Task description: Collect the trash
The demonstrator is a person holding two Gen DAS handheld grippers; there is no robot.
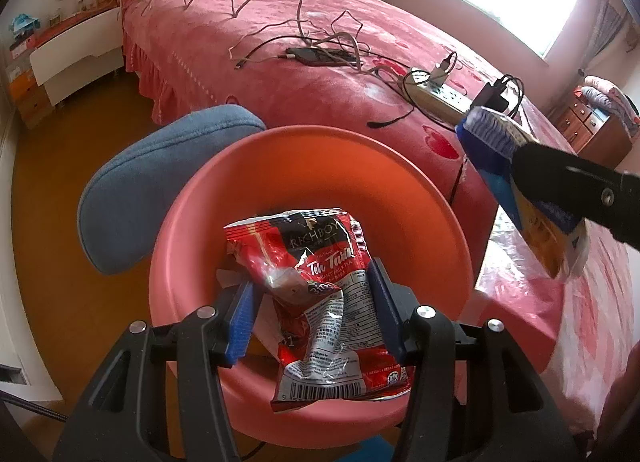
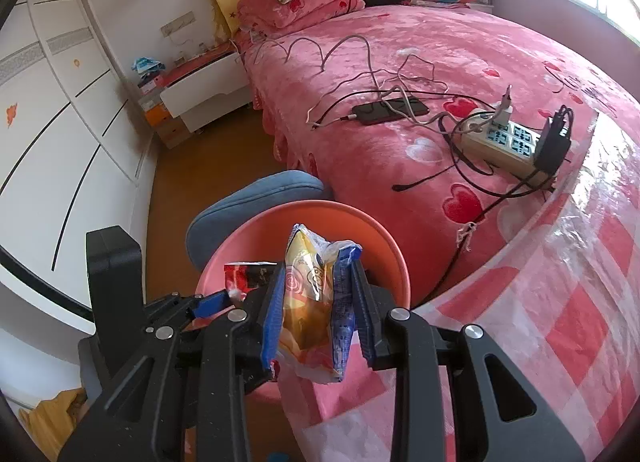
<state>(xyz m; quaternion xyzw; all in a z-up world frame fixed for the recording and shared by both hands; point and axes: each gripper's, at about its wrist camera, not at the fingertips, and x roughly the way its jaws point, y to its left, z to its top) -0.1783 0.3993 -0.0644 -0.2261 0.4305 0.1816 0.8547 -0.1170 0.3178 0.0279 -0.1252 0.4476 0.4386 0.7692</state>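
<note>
My left tongs (image 1: 316,314) pinch a red tea packet (image 1: 320,302) over the pink basin (image 1: 192,221); right tongs (image 2: 318,312) clamp a yellow-blue wrapper (image 2: 316,302).

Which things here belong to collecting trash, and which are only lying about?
Belong to the job:
- crumpled red tea sachet
- blue-and-yellow snack wrapper
- round pink plastic basin

Only lying about:
- white power strip
- black phone
- tangled cables
- blue chair back
</note>
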